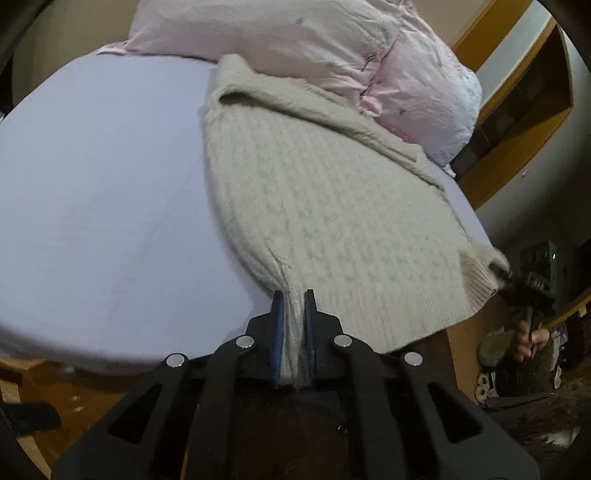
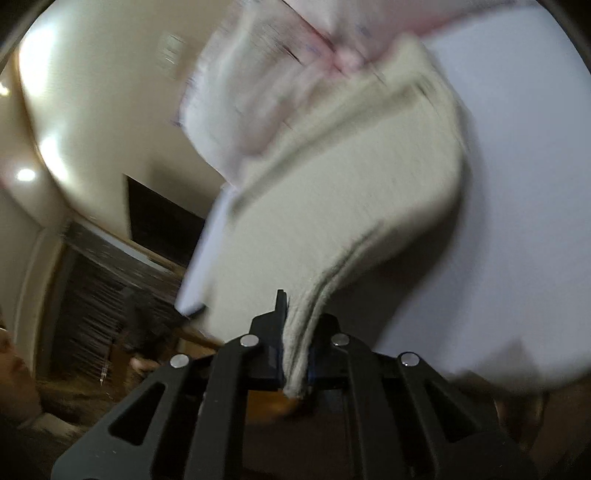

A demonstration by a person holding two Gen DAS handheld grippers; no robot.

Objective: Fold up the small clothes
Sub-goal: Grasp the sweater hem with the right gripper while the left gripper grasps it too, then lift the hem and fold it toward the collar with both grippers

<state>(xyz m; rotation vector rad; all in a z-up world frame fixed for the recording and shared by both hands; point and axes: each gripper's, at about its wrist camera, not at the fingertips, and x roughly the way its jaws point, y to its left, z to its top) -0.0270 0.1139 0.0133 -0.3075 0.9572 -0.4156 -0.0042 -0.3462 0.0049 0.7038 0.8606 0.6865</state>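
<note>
The left gripper (image 1: 294,300) is clamped on the near hem of a cream knit sweater (image 1: 325,206) spread on the lavender bed (image 1: 96,192). The right gripper (image 1: 504,275) pinches its right corner at the bed's edge (blurred in its own view). Pink pillows (image 1: 332,40) touch the sweater's far edge; bare sheet lies left.

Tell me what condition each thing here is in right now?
Sweater: spread on the bed, near hem pinched at two spots.
Left tool: shut on the hem.
Right tool: shut on the hem's other corner.
Pillow: lying wrinkled at the bed's far end.
Bed sheet: smooth.
</note>
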